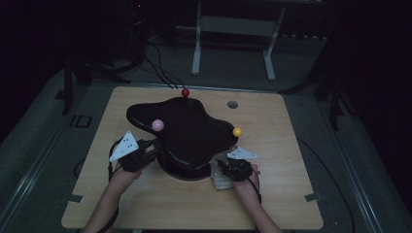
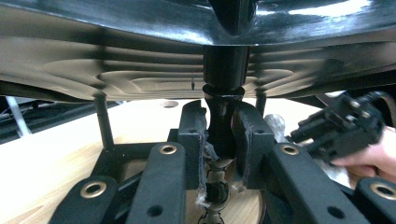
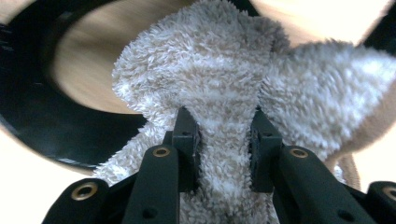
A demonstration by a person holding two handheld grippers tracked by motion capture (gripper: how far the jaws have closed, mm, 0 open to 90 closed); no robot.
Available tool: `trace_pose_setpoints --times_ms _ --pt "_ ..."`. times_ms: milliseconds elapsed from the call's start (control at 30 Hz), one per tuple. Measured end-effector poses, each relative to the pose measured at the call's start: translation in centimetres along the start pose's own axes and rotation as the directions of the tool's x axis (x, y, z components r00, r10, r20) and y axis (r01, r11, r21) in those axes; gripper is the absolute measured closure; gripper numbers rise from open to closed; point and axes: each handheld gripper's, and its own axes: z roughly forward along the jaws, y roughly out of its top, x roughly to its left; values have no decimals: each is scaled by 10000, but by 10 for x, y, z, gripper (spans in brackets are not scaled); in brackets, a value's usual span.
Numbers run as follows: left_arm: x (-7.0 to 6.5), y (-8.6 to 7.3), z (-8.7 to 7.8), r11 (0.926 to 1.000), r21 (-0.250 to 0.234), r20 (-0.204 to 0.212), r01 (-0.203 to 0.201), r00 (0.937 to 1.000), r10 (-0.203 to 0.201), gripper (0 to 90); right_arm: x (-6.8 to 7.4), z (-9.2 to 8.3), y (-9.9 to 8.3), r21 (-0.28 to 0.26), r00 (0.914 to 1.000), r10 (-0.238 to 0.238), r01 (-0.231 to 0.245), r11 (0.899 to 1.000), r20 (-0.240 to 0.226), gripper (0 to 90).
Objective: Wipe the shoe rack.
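Under the glossy black top, left gripper clamped on its post, right gripper pinching a fluffy cloth beside the ring base.

Dim lab – lone wooden table, floor cables, metal stand frame.

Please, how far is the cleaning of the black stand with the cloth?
Done: left tongs grip the stand's post, steadying it; right tongs pinch the fluffy cloth. In hand: cloth sits beside the ring base. Left: probably the wiping itself; no wiped area is visible.
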Motion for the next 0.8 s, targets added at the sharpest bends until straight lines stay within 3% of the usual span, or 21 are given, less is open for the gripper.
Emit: trace_pose_setpoints --times_ms 267,533,600,700,800 --pt "0 0 0 10000 -1 -14 69 10000 -69 743 43 1 -5 -360 9967 -296 269 9990 -760 694" --pt "0 0 0 10000 0 3 69 10000 -69 742 96 17 5 -663 9806 -1370 1288 9895 -1400 689" --pt "0 0 0 10000 22 -5 58 10000 -58 742 103 20 9 -670 9804 -1208 1115 9915 -1557 686" --pt "0 0 0 10000 11 26 70 10000 -70 742 112 25 13 -705 9726 -1204 1083 9916 -1991 666" --pt "1 0 0 10000 31 45 86 10000 -87 742 122 30 16 -744 9675 -1642 1525 9855 -1923 591"
